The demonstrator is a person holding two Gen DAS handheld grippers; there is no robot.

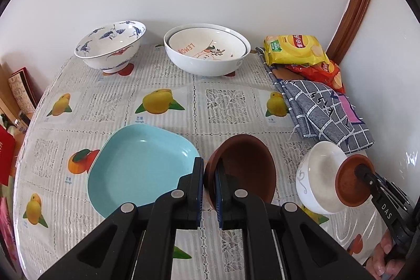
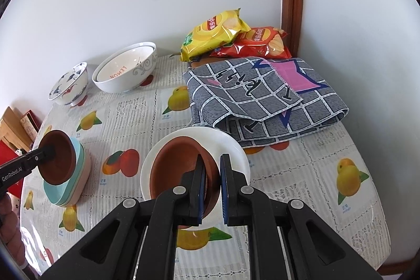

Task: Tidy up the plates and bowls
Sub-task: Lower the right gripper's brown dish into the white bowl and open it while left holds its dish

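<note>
Left view: the left gripper is clamped on the near rim of a brown bowl, one finger inside and one outside, holding it tilted above the table. Just left of it lies a blue plate on the fruit-print cloth. To the right, the right gripper pinches a smaller brown dish in front of a white bowl. At the far edge stand a crane bowl and, well apart from it, a lemon bowl nested in a big white bowl. Chip bags and a checked towel lie at the right.

Right view: the right gripper is closed on the rim of the brown dish, which tilts over the white bowl; whether they touch I cannot tell. At left the left gripper holds the brown bowl over the blue plate, which here tops a stack. The towel lies just behind the white bowl, with the chip bags at the wall.
</note>
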